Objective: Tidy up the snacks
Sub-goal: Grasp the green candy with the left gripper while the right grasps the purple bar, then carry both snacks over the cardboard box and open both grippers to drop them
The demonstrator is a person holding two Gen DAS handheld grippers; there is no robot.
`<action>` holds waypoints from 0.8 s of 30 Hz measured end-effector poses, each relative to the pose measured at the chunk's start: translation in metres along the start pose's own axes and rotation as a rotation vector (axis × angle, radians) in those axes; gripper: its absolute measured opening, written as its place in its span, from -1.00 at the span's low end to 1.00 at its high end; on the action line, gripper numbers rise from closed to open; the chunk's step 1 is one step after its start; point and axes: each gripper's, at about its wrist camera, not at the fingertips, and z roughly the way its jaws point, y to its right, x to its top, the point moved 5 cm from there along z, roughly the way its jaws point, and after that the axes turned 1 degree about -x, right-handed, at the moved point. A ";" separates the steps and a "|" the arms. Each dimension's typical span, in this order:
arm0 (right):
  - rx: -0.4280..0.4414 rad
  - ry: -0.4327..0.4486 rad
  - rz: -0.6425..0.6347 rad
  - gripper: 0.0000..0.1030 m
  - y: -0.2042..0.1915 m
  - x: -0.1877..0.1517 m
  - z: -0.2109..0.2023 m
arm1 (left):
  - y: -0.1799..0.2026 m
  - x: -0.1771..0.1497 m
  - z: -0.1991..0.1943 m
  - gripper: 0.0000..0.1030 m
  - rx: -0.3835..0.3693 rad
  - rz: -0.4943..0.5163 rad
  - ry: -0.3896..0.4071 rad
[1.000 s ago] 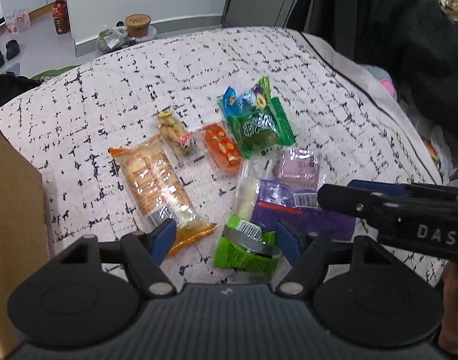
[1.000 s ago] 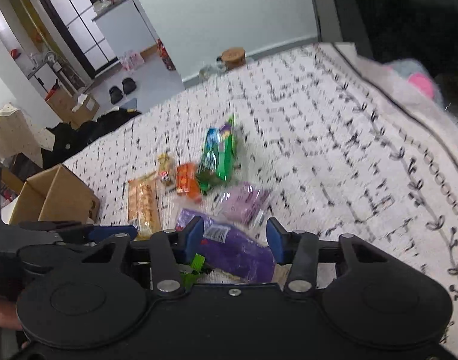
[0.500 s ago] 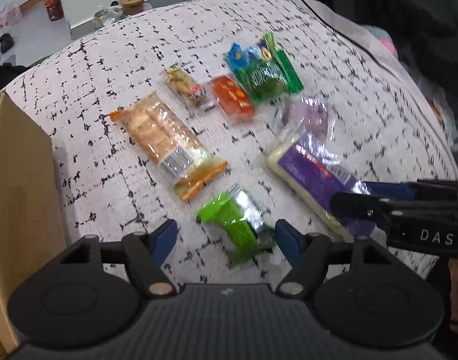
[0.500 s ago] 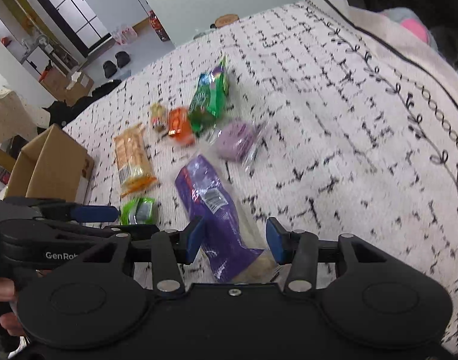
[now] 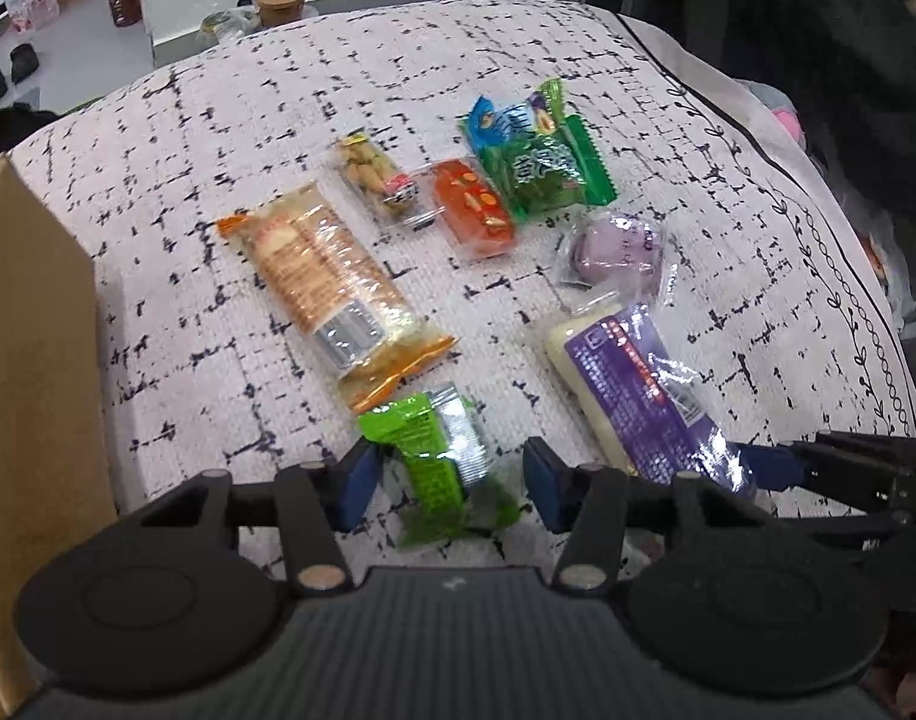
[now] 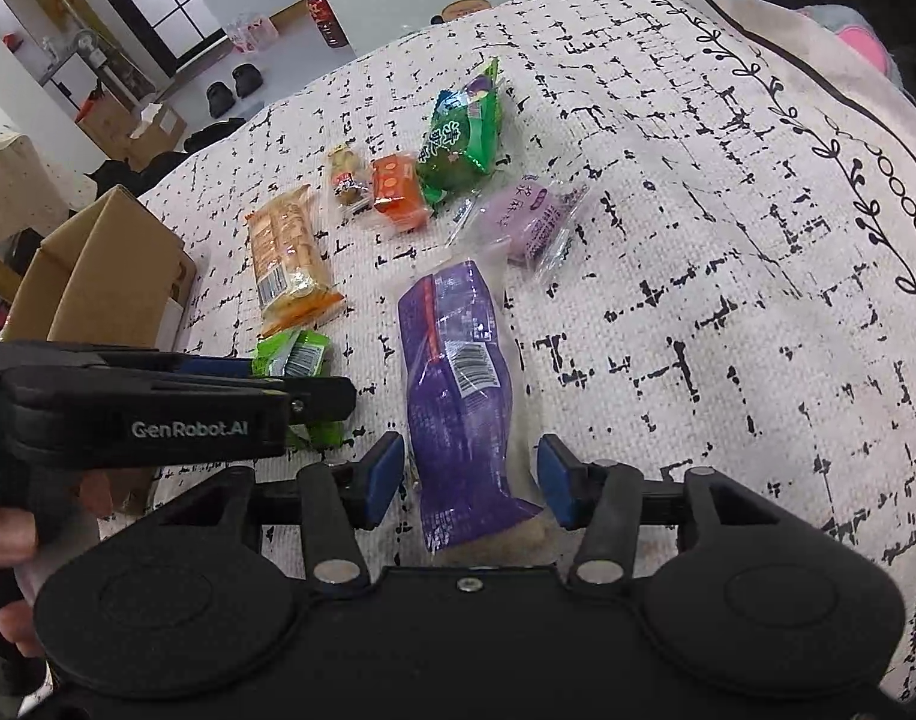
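Observation:
Several snack packets lie on a patterned cloth (image 5: 218, 90). My left gripper (image 5: 452, 483) is open, its jaws on either side of a small bright green packet (image 5: 440, 462), which also shows in the right wrist view (image 6: 293, 357). My right gripper (image 6: 469, 477) is open, its jaws on either side of the near end of a long purple packet (image 6: 458, 384), which also shows in the left wrist view (image 5: 637, 390). Beyond lie an orange cracker pack (image 5: 332, 288), a nut packet (image 5: 371, 177), an orange-red packet (image 5: 472, 210), a green bag (image 5: 538, 168) and a pale purple packet (image 5: 616, 246).
A cardboard box (image 5: 32, 324) stands at the cloth's left edge, also in the right wrist view (image 6: 104, 270). The cloth's right half (image 6: 727, 210) holds no snacks. Dark clothing (image 5: 817, 48) hangs at the back right. Floor with shoes and bottles lies beyond.
Both grippers have moved forward and down over the cloth. The green packet now sits between my left jaws and the purple packet's near end between my right jaws. Both stay open.

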 end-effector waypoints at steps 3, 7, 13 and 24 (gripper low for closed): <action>-0.010 -0.001 -0.003 -0.03 -0.001 0.000 0.003 | 0.001 0.000 0.002 -0.31 0.028 0.024 0.011; -0.039 -0.004 -0.022 -0.10 -0.004 -0.002 0.009 | -0.001 -0.003 0.000 -0.49 0.048 0.051 0.022; -0.039 0.014 -0.017 -0.36 -0.007 0.002 0.006 | -0.001 -0.004 -0.009 -0.50 0.056 0.072 0.042; -0.011 0.127 0.012 -0.40 -0.022 0.020 -0.027 | -0.013 0.011 -0.057 -0.50 0.070 0.118 0.166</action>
